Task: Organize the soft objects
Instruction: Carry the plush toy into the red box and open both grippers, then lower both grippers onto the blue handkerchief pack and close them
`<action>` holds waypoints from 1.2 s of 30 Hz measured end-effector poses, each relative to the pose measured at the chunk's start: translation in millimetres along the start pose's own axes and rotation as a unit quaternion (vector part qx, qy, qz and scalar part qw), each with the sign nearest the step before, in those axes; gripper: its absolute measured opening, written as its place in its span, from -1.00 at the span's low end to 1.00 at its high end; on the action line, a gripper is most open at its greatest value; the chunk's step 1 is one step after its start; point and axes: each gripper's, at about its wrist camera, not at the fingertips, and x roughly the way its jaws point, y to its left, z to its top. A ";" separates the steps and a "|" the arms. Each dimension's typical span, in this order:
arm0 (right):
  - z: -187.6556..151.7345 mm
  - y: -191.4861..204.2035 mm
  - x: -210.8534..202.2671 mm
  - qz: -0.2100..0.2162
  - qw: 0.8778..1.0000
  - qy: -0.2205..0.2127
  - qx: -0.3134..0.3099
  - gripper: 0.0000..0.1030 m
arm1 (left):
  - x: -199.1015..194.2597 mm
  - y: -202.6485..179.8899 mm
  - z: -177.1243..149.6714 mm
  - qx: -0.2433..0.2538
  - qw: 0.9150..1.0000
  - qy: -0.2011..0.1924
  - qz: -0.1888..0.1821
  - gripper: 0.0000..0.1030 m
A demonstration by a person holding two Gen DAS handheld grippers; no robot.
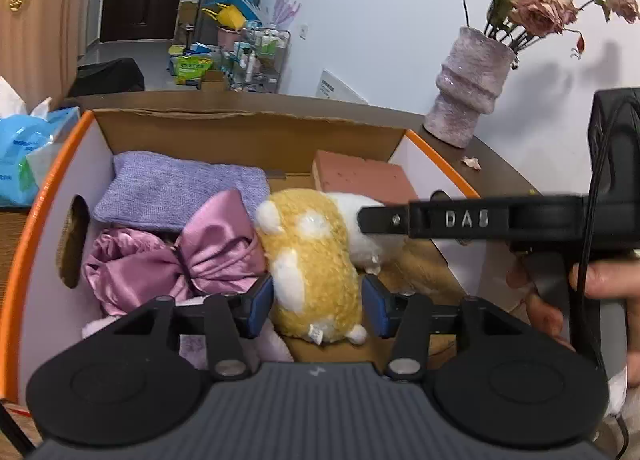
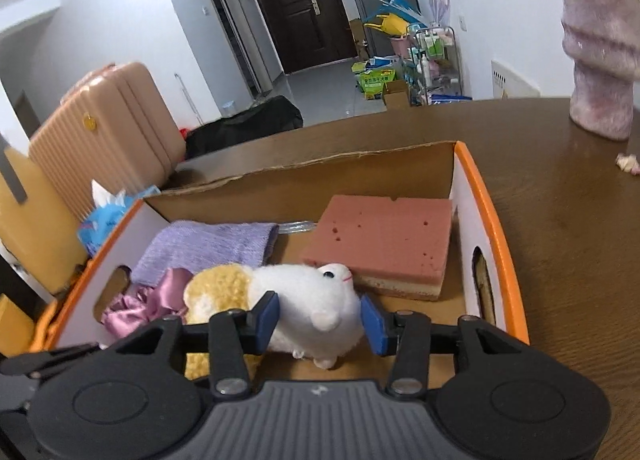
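The plush hamster (image 1: 316, 260) lies mid-frame inside the box (image 1: 48, 188). The left hand-held gripper (image 1: 318, 306) squeezes its yellow back. The right hand-held gripper (image 2: 320, 318) squeezes its white front.

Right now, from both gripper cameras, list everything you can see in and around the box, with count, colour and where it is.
cardboard box: one, orange-rimmed, white walls, on the table
plush hamster: one, yellow and white, mid-box, between both grippers' fingers
folded cloth: one, lilac, back left of box
satin bow: one, pink, left of the hamster
sponge: one, pink over beige, back right of box
table: one, brown wood
vase: one, mauve, holding dried pink roses, right of box
tissue pack: one, blue, left of box
suitcase: one, tan, behind the box's left
door: one, dark, far wall
left gripper: blue pads flanking the hamster's yellow end
right gripper: blue pads flanking its white head
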 end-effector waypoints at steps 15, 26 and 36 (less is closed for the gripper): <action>17.7 13.2 -172.7 -0.049 0.990 -0.110 -0.067 0.29 | -178.5 -33.8 24.8 0.030 0.989 -0.121 0.082 0.33; -44.6 23.9 -272.1 -0.045 0.980 -0.177 -0.084 0.41 | -252.0 -68.2 -31.3 0.030 0.984 -0.151 0.088 0.46; -204.7 46.5 -316.3 -0.005 0.972 -0.197 -0.129 0.43 | -300.2 -93.5 -186.2 0.017 0.983 -0.160 0.090 0.55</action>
